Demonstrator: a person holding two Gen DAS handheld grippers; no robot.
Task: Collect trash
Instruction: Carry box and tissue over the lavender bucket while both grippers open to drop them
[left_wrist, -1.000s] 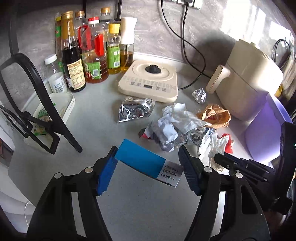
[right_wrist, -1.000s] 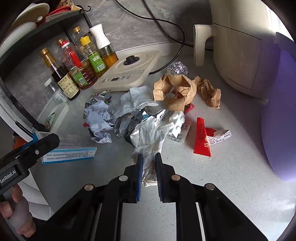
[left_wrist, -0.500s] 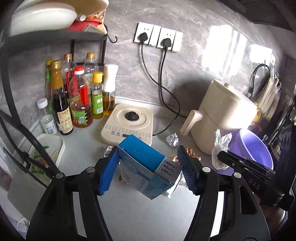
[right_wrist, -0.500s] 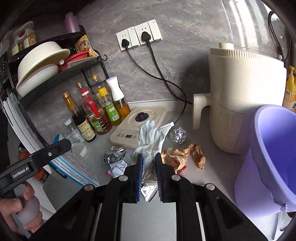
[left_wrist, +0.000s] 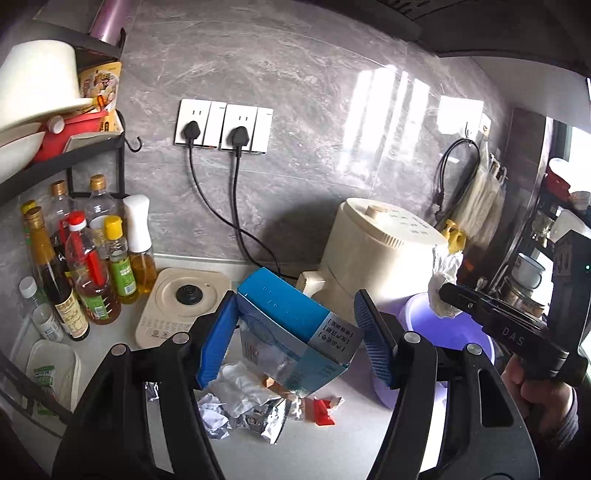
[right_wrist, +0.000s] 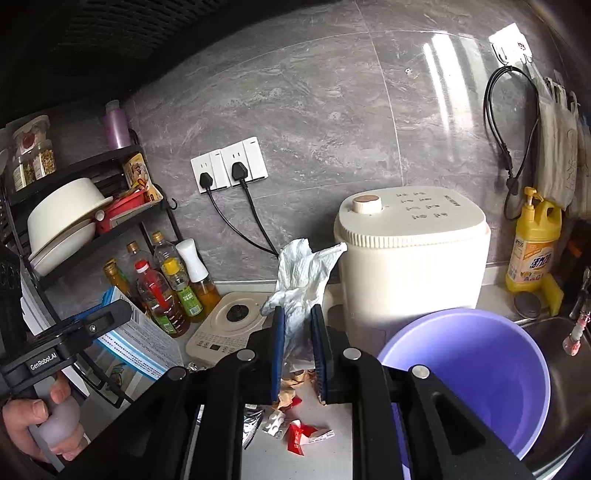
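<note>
My left gripper (left_wrist: 293, 341) is shut on a blue and white carton (left_wrist: 295, 332) and holds it in the air above the counter. My right gripper (right_wrist: 298, 350) is shut on a crumpled white tissue (right_wrist: 301, 273), also lifted, just left of the purple bucket (right_wrist: 476, 373). In the left wrist view the right gripper (left_wrist: 448, 291) with the tissue (left_wrist: 443, 269) hangs over the bucket's rim (left_wrist: 417, 306). Loose trash lies on the counter below: crumpled paper and foil (left_wrist: 240, 406), red wrappers (right_wrist: 299, 435), brown paper (right_wrist: 291, 387).
A cream air fryer (right_wrist: 410, 251) stands behind the bucket. A cream induction plate (left_wrist: 181, 302), several oil and sauce bottles (left_wrist: 88, 266) and a black dish rack (right_wrist: 74, 221) are at the left. A sink (right_wrist: 561, 354) and yellow detergent bottle (right_wrist: 535, 243) are at the right.
Both grippers have risen from the counter with their loads. The carton left the countertop; the tissue was pulled out of the pile and carried right toward the purple bucket.
</note>
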